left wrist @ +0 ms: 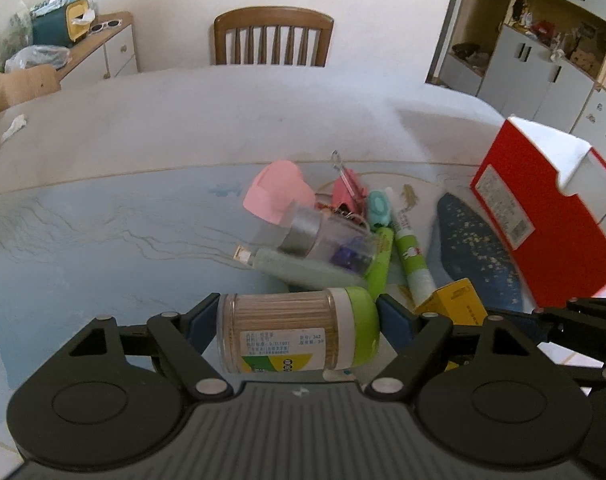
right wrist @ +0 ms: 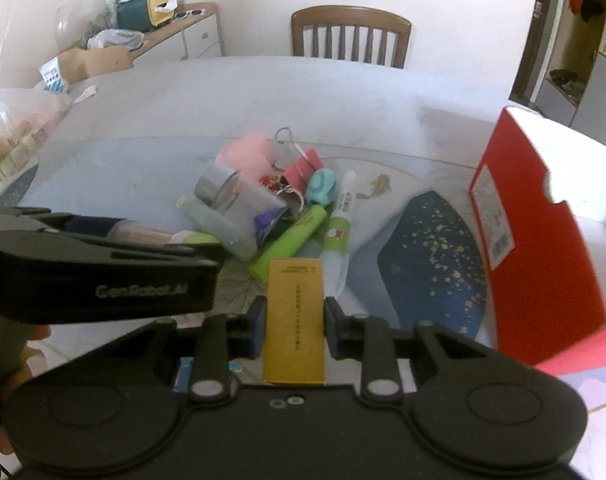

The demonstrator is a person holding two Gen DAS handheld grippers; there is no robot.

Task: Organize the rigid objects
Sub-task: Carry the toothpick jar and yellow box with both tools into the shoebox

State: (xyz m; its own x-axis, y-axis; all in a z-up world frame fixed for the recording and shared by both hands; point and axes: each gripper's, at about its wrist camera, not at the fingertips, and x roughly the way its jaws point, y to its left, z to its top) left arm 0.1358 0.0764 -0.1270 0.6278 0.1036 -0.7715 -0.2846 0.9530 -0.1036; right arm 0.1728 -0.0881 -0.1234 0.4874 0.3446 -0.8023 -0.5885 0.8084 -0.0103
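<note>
My left gripper point(left wrist: 299, 316) is shut on a toothpick jar point(left wrist: 287, 332) with a green lid, held sideways above the table. My right gripper point(right wrist: 294, 320) is shut on a small yellow box point(right wrist: 294, 320), which also shows in the left wrist view point(left wrist: 459, 302). The left gripper point(right wrist: 103, 276) shows at the left of the right wrist view. Ahead lies a pile: a pink cap point(left wrist: 277, 192), a clear container with a silver roll point(left wrist: 323, 236), a pink binder clip point(left wrist: 347, 190), a green marker point(left wrist: 381, 260), a glue stick point(left wrist: 411, 252) and a teal item point(left wrist: 377, 206).
A red and white open box point(left wrist: 543, 216) stands at the right, also in the right wrist view point(right wrist: 543, 224). A dark blue speckled patch point(right wrist: 435, 256) marks the mat. A wooden chair point(left wrist: 273, 36) stands beyond the table. A cluttered sideboard point(left wrist: 63, 44) is at the far left.
</note>
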